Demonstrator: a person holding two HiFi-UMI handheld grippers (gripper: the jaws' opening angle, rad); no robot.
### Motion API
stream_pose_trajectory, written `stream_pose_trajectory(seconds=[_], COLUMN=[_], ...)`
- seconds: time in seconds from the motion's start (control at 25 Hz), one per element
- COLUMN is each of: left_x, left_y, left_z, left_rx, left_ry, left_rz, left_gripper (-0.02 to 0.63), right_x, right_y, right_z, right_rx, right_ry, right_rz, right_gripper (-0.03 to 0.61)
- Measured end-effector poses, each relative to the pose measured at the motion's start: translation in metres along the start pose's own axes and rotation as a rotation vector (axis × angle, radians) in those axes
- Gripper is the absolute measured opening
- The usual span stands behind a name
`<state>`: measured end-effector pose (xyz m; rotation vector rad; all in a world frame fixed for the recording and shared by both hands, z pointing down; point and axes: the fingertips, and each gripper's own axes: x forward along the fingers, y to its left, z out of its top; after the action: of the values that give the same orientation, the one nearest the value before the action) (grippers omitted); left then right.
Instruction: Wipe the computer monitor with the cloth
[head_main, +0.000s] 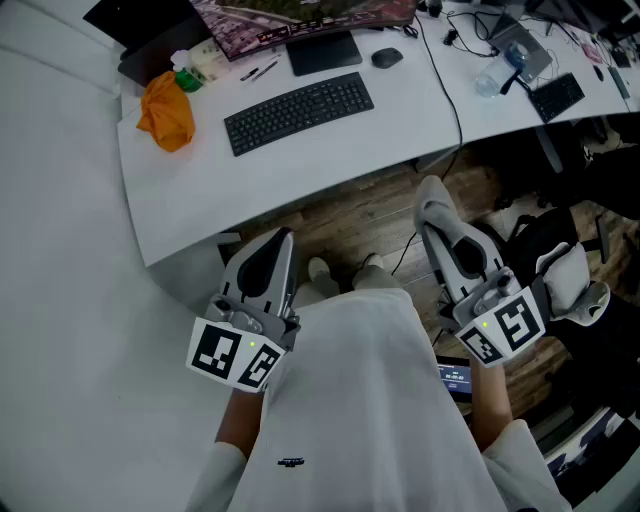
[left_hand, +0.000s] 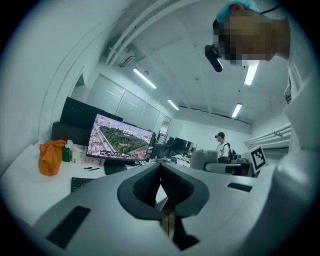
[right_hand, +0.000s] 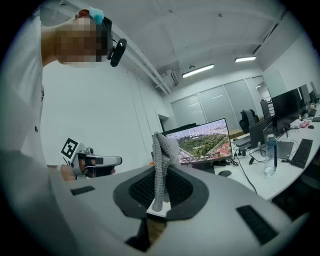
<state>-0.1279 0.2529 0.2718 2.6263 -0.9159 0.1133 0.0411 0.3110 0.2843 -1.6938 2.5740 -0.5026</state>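
The right gripper (right_hand: 159, 197) has its fingers pinching the grey cloth (right_hand: 161, 150), which stands up from them with its free end exposed for wiping. The left gripper (left_hand: 162, 172) has its fingers pressed together on nothing. The monitor (head_main: 300, 15) stands at the far edge of the desk (head_main: 300, 160), well apart from both grippers, so the likely next step is to approach it.

Black keyboard (head_main: 298, 111); mouse (head_main: 386, 58); orange bag (head_main: 167, 112).

cloth (right_hand: 160, 165): grey, coarse open knit, matt | desk (head_main: 300, 170): white, smooth, matt | floor (head_main: 375, 215), frame centre: wood-grain planks | keyboard (head_main: 298, 112): black matt plastic | orange bundle (head_main: 167, 112), upper left: soft, crinkled folds
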Motion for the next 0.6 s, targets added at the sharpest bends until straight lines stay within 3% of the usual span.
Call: stream_pose_trajectory(seconds=[0.36,0.6], left_x=[0.012,0.019], left_y=[-0.04,-0.057], left_z=[-0.006,-0.008], left_rx=[0.023,0.024], left_ry=[0.0,-0.006], left_rz=[0.046,0.075], left_gripper=[0.018,0.018], right_x=[-0.035,-0.052], right_y=[-0.028,-0.051], right_z=[-0.005,-0.002], right_rx=[0.012,0.017], right_ry=[0.014,-0.004], right_rz=[0.011,-0.027], right_gripper=[0.018,0.026])
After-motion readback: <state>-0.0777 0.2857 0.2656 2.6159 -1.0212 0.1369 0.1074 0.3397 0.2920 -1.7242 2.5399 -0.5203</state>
